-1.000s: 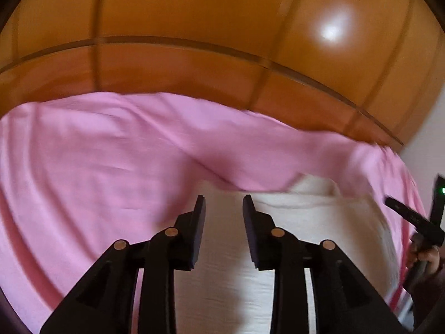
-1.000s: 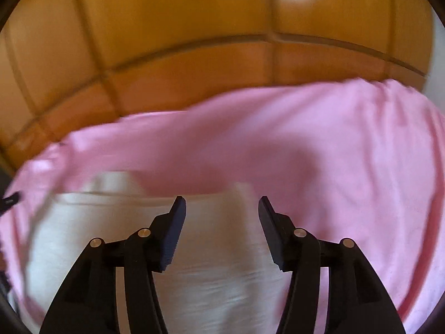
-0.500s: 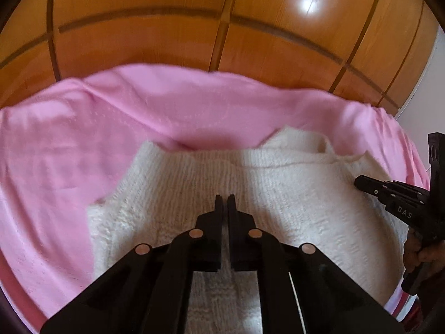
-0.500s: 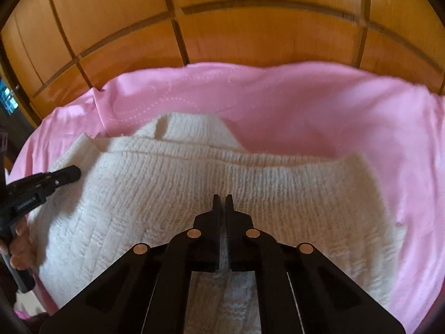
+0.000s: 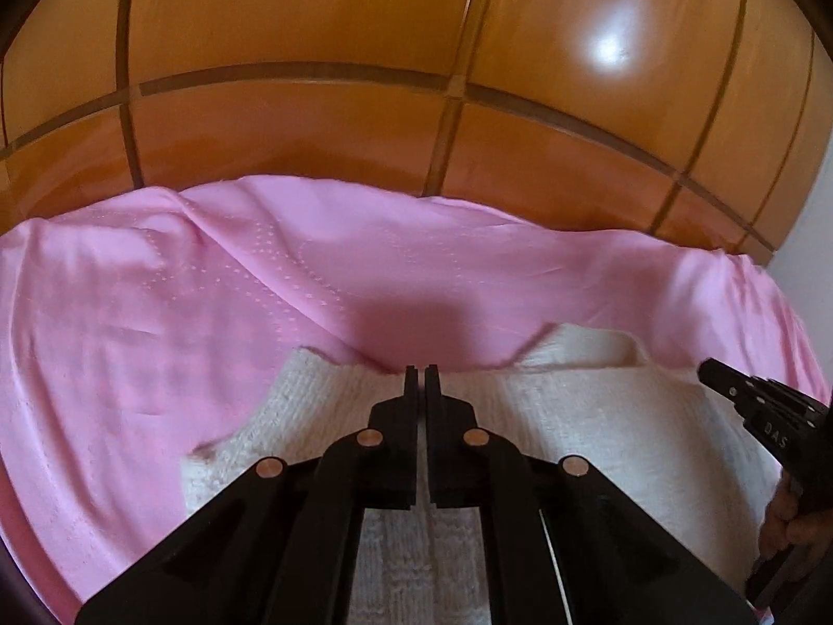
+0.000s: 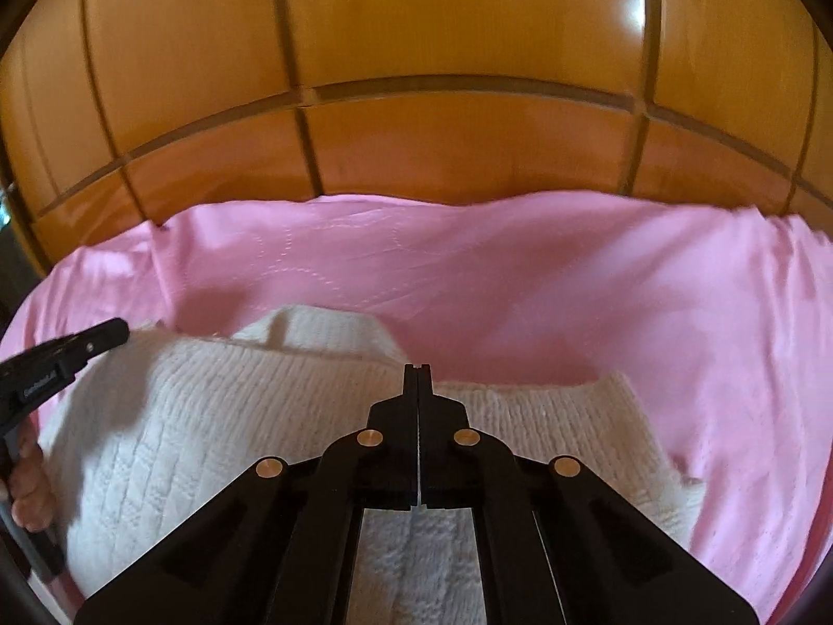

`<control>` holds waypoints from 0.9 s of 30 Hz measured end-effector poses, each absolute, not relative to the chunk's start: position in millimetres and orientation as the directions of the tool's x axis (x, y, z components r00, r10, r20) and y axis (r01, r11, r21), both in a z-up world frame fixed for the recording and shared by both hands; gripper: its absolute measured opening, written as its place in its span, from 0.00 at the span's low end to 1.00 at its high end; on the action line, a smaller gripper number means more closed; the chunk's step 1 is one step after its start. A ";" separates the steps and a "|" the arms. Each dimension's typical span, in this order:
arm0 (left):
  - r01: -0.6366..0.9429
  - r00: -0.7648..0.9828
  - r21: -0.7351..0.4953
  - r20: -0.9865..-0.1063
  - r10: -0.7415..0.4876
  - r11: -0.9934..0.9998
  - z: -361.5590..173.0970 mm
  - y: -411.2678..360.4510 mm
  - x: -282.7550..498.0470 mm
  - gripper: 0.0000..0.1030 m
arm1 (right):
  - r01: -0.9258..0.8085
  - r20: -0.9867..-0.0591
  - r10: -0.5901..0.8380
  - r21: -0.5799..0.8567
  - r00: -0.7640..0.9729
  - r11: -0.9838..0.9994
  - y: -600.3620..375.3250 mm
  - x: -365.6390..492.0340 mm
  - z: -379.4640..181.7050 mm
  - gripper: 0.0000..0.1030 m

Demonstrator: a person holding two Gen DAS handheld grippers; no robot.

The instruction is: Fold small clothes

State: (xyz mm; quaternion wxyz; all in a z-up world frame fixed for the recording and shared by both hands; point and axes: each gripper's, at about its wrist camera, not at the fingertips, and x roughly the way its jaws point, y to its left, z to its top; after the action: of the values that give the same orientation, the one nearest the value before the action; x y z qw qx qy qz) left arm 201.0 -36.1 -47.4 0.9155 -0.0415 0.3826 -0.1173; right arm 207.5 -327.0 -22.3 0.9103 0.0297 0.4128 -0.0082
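Observation:
A cream knitted sweater point(image 5: 572, 416) lies on a pink cloth point(image 5: 156, 312); it also shows in the right wrist view point(image 6: 234, 416). My left gripper point(image 5: 421, 370) is shut on the sweater's near part, its tips at the far folded edge. My right gripper point(image 6: 418, 369) is shut on the sweater too, with knit pinched between the jaws. Each gripper shows at the edge of the other's view: the right one point(image 5: 749, 401), the left one point(image 6: 73, 354). The sweater's near hem is hidden behind the fingers.
A glossy wooden panelled wall point(image 5: 416, 78) rises right behind the pink cloth point(image 6: 677, 286). A pale wall strip point(image 5: 812, 219) shows at the far right. The person's fingers point(image 6: 26, 479) hold the left gripper's handle.
Both grippers were open a second ago and have closed on the sweater. Since half a second ago they have carried it forward, so the far edge of the knit sits nearer the tips.

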 end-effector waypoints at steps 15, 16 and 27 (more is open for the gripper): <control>0.089 0.613 -0.127 -0.775 -0.155 0.988 -69.7 -19.0 200.6 0.14 | 0.099 -0.816 0.051 0.131 0.576 0.987 -345.6 220.9 -67.5 0.00; 0.086 0.624 -0.134 -0.765 -0.159 0.987 -64.8 -13.5 190.3 0.24 | 0.106 -0.814 0.041 0.125 0.579 0.986 -346.1 217.7 -62.0 0.04; -0.062 0.623 -0.288 -0.759 -0.189 0.956 -74.1 90.6 72.3 0.49 | -0.171 -0.714 0.230 0.155 0.661 0.973 -276.6 109.4 -0.7 0.63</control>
State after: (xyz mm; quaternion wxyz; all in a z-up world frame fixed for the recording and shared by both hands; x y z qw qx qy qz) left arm 72.3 90.6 -74.1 0.8892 -0.1447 0.4326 -0.0357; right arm 109.4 -276.6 -0.7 0.9107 0.0370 0.3964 0.1102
